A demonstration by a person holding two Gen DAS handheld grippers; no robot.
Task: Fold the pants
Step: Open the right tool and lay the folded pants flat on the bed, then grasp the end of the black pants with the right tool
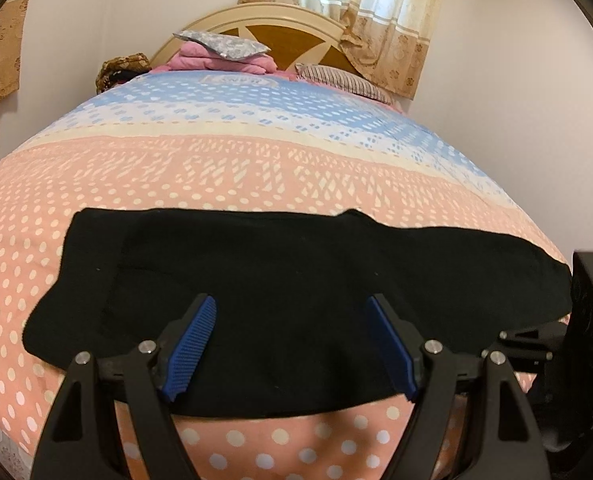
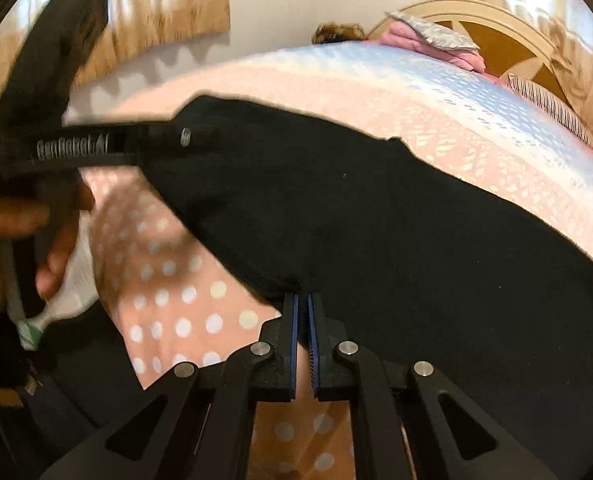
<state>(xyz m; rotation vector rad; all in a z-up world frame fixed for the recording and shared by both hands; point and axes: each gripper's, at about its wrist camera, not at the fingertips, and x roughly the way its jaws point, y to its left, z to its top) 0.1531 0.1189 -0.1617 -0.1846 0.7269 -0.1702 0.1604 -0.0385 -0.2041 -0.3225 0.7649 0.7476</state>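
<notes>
Black pants (image 1: 280, 280) lie flat across the near part of the bed, stretched from left to right. My left gripper (image 1: 290, 300) hovers over their near edge with its blue pads wide apart and nothing pinched between them; it is open. In the right wrist view the pants (image 2: 376, 220) run diagonally, and my right gripper (image 2: 302, 300) is shut, its blue pads pressed together on the fabric's near edge. Pink sheet shows through the narrow slit further back between the fingers.
The pink polka-dot bedsheet (image 1: 256, 168) turns blue toward the headboard (image 1: 280, 20). A pink folded blanket (image 1: 216, 60) and a striped pillow (image 1: 344, 80) lie at the far end. Curtains (image 1: 376, 8) hang behind. A person's hand (image 2: 16, 220) holds the left gripper's handle at the bed's front edge.
</notes>
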